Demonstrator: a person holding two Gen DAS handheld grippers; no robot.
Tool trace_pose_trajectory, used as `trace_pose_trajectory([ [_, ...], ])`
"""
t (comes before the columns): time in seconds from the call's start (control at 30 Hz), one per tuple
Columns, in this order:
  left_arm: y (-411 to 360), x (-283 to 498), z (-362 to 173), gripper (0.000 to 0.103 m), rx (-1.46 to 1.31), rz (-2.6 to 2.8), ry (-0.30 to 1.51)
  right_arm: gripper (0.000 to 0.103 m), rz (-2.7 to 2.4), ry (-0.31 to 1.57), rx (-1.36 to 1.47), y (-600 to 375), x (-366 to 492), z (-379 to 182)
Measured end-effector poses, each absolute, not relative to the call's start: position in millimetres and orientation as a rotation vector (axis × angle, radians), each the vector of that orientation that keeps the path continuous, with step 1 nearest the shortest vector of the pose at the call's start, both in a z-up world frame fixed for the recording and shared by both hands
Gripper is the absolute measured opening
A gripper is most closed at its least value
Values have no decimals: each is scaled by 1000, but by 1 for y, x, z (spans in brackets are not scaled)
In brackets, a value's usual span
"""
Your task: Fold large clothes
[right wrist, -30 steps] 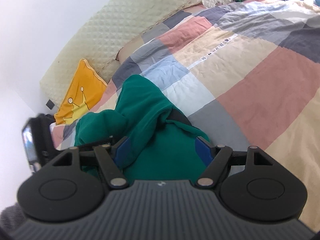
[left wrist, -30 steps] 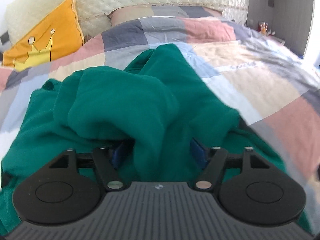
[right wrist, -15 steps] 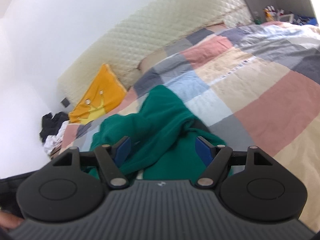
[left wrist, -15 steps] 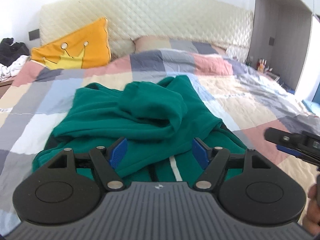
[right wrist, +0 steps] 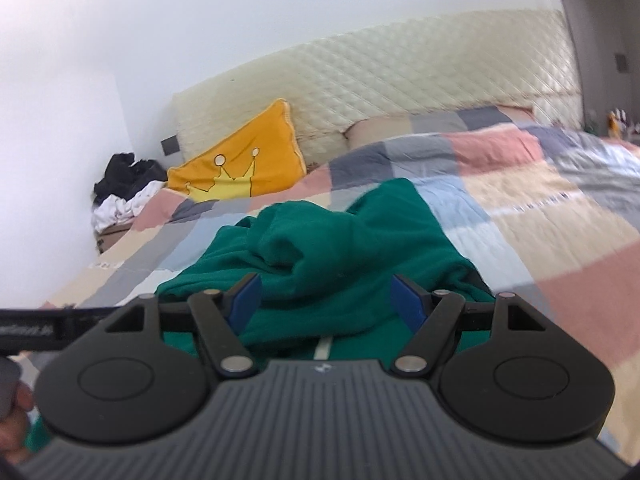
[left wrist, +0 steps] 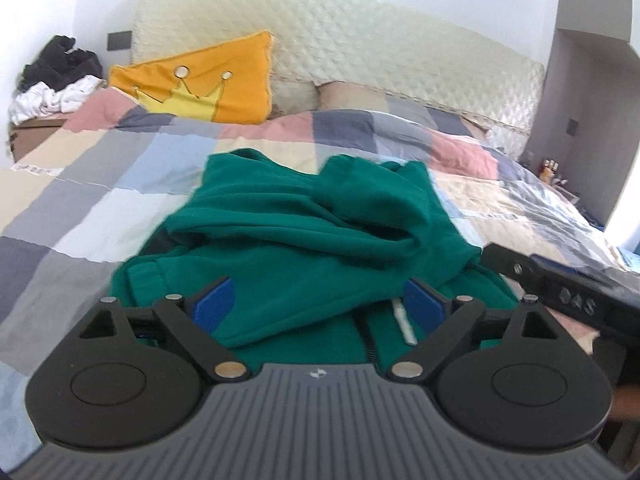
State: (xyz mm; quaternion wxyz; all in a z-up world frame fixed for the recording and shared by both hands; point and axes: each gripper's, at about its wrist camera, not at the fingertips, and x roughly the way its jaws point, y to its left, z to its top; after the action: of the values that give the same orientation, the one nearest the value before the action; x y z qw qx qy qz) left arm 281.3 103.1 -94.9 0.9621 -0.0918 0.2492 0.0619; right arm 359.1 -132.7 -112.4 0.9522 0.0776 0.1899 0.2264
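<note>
Garment: green sweatshirt [left wrist: 304, 248] bunched on bed [left wrist: 100, 192].
Left gripper [left wrist: 320, 300]: fingers just widened, holding nothing.
Right gripper [right wrist: 326, 300]: fingers apart, empty.
Advice: spread flat first; pinch single layers at edges.

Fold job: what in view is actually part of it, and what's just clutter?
In the job:
- green garment, bunched on the checked quilt
- left gripper, open above it
- right gripper, open above it

Just lying about:
- orange crown pillow
- clothes pile beside the bed
- small items on the far shelf
</note>
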Motion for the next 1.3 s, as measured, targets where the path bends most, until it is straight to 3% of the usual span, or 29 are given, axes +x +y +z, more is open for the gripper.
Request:
trace_pose_trajectory([
  [0.33, 142, 296, -123, 96, -273, 200, 534, 71, 407, 370, -5, -72, 432, -128],
  [0.57, 157, 320, -152, 96, -288, 214, 571, 71, 357, 479, -105, -48, 469, -171],
  [0.83, 170, 339, -174, 96, -349, 207, 618, 71, 275, 458, -9, -60, 474, -177],
  [1.3, 170, 326, -166, 97, -358, 228, 584, 71, 80, 374, 216, -110, 456, -159],
])
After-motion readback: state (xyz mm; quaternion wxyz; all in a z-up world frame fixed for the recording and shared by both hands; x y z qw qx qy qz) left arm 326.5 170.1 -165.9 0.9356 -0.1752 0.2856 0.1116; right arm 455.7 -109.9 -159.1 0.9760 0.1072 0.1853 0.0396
